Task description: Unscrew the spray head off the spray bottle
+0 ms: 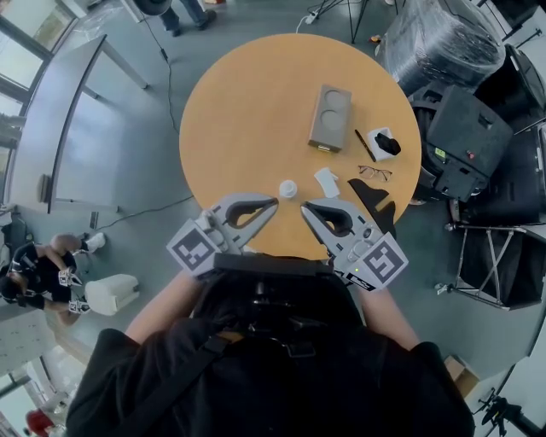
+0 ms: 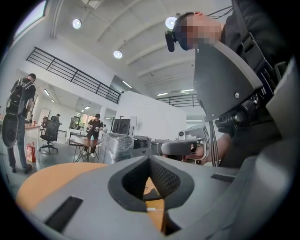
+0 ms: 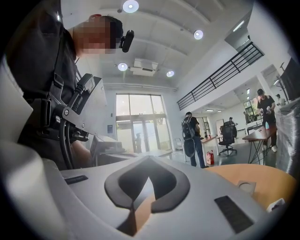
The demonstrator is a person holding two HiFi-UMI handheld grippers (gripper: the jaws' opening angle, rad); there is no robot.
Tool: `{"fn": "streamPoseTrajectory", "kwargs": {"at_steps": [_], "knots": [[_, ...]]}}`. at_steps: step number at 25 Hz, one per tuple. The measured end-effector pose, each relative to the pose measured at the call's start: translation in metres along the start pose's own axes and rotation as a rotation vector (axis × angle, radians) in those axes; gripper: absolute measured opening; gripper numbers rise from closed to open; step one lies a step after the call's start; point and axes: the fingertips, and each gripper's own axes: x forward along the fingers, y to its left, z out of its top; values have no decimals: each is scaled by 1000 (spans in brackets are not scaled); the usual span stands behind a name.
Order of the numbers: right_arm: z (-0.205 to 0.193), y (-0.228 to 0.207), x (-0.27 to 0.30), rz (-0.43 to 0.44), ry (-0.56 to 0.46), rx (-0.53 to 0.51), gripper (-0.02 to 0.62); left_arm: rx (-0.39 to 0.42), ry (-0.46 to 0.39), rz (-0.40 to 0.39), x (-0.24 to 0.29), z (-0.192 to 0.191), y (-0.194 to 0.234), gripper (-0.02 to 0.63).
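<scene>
Left gripper (image 1: 270, 206): jaws together, nothing held, idle at worktop (image 1: 247, 102) edge | right gripper (image 1: 307, 207): same, facing it | small white bottle (image 1: 288, 189): upright just beyond both tips, presumably for easy reach; can't tell if spray head is on.

floor (image 1: 256, 21): grey | table (image 1: 247, 111): round, orange | ceiling lights (image 3: 130, 5) (round): on | windows (image 3: 140, 119): bright

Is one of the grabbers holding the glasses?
No, the glasses lie on the table, away from the left gripper and right gripper, both shut and empty.
</scene>
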Motion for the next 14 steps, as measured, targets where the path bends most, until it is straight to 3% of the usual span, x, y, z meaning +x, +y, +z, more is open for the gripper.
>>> {"fn": "streamPoseTrajectory", "kwargs": {"at_steps": [3,6,7,9,10,14], "knots": [[-2,1,0,2,4,0,-2,67,-39,-31,0,2,-5,2],[-3,2,1,4,6,-1,-2,295,-53,-115,0,5,-11,3],[-4,3,2,5,8,-1,-2,254,-37,-101,-1,1,-9,3],[-5,5,3,5,12,-2,-2,47,-17,-21,-3,-4,-2,3],[-5,5,3,5,14,-2,-2,-2,-12,-1,-3,-4,-1,3],[-7,4,6,1,20,0,-2,-18,2,7,-4,-5,0,3]]}}
